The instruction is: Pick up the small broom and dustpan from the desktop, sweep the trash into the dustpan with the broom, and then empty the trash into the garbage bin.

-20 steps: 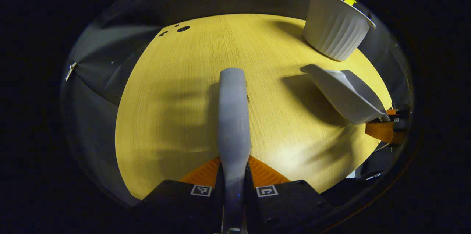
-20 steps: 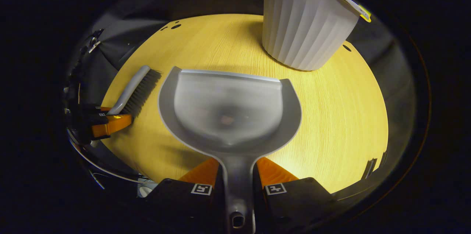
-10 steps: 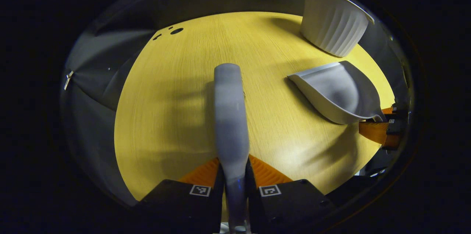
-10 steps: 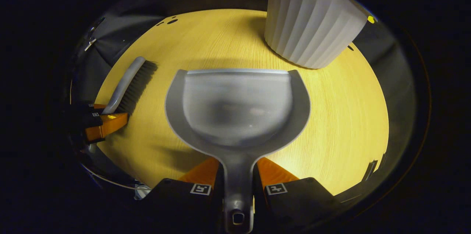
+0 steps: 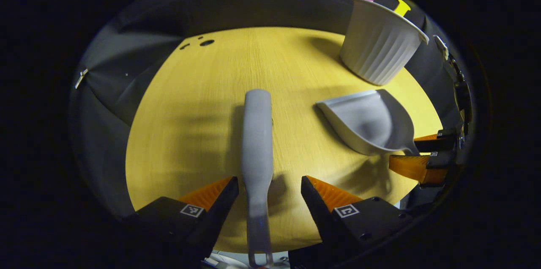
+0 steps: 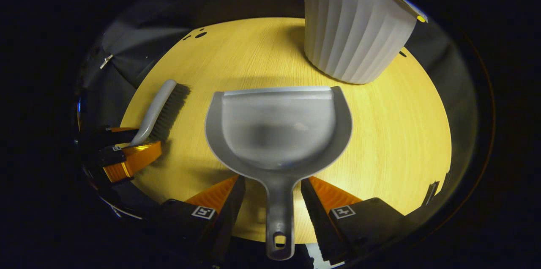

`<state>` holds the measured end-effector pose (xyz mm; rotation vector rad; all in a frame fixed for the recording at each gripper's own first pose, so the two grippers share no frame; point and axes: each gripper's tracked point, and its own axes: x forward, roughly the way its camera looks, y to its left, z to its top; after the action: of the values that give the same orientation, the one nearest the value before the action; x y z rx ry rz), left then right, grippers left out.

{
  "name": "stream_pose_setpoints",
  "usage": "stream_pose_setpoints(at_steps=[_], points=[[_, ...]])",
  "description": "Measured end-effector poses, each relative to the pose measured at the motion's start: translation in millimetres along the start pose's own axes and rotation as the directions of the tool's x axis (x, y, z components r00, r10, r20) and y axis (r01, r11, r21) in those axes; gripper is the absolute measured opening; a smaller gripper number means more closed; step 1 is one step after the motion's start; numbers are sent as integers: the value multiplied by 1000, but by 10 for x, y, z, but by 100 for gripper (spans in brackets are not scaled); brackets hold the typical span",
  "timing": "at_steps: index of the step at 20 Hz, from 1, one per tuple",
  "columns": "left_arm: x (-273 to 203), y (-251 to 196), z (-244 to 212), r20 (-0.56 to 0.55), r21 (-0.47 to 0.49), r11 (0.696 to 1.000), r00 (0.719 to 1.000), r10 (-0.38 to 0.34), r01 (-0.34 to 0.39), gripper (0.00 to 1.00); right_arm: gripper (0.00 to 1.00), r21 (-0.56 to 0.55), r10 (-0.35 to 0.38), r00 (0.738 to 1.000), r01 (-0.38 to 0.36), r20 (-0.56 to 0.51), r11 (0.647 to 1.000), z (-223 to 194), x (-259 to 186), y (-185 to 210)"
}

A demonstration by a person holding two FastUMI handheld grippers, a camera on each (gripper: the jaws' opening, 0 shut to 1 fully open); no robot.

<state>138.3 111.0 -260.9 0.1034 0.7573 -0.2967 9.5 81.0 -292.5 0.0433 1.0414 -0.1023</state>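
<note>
Both tools lie released mid-desktop (image 5: 203, 104): left gripper (image 5: 269, 185) splayed around the broom (image 5: 256, 133) handle, right gripper (image 6: 272, 186) splayed around the dustpan (image 6: 277, 129) handle. Garbage bin (image 6: 353, 32) at far edge. No trash visible; task looks finished, so withdraw.

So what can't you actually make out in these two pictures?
- Inside of the garbage bin: both views look at its ribbed outer wall, so its contents are hidden.
- Trash: none can be made out on the table; the dustpan looks blurred in the right gripper view.
- Broom bristles: in the left gripper view, the broom's own back covers them.
- Broom handle end: cut off at that view's bottom edge.
</note>
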Motion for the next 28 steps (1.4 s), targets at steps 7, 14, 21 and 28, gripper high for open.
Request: stream_pose_setpoints(at_steps=[7,14,21,28], points=[[-697,-108,527,271,-23,1000,962,-8,15,97,99,9,-5,976,3,217,1000,547,-648,-29],[-1550,-200,1028,497,19,1000,868,-5,-5,96,99,16,-33,858,29,513,999,1210,-1567,127],[-2588,-263,1661,754,29,998,657,14,-54,96,99,-14,-46,641,87,766,996,1670,-2398,268],[-3131,-601,1857,852,99,988,524,-20,-123,95,98,19,-59,491,86,869,996,1801,-3000,203]])
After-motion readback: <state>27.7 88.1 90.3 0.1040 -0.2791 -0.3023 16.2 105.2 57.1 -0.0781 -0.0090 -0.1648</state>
